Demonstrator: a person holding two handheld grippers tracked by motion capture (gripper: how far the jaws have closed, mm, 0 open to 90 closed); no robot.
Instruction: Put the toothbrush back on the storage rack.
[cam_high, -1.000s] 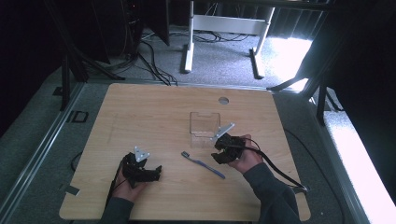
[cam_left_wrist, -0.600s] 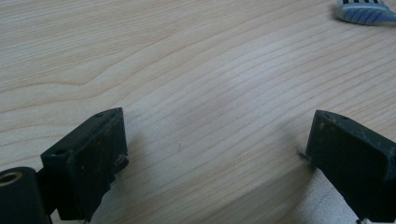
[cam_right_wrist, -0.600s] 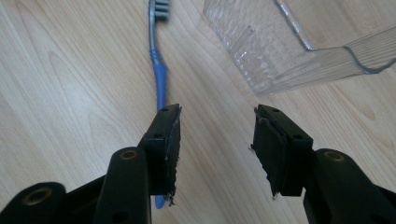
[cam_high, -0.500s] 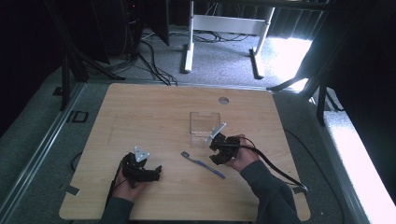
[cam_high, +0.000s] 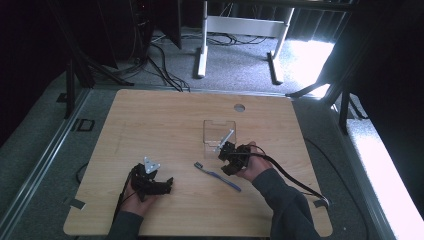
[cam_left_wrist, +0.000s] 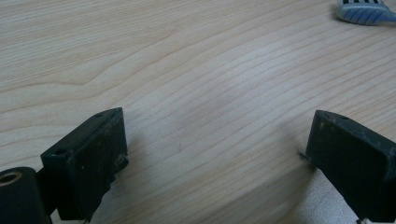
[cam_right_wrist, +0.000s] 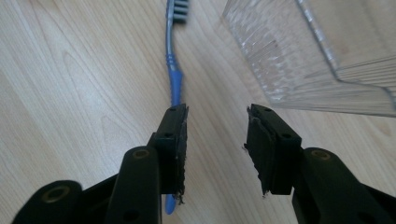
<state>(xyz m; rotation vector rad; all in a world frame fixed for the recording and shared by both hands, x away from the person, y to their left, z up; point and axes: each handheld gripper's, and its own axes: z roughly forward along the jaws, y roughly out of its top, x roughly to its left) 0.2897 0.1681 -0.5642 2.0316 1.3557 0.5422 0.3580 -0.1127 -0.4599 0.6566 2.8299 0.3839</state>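
No writing or brand can be read on anything; the bench (cam_high: 165, 125) is pale wood with a fine wavy grain. On it a slim blue toothbrush (cam_right_wrist: 174, 84) with grey-and-white bristles lies flat beside a ribbed clear plastic box (cam_right_wrist: 308, 56), its handle passing under one jaw of the right tongs (cam_right_wrist: 215, 140), whose jaws have just been closing and stand apart with bare bench between them. The left tongs (cam_left_wrist: 215, 154), matte black and blocky, are spread wide over bare wood

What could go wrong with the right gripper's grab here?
1. The toothbrush lies under the right gripper's left jaw, not in the gap; its jaws have just been closing with only bare table between them, so the grasp may miss.
2. The clear plastic box sits close beside the other jaw and could get knocked.
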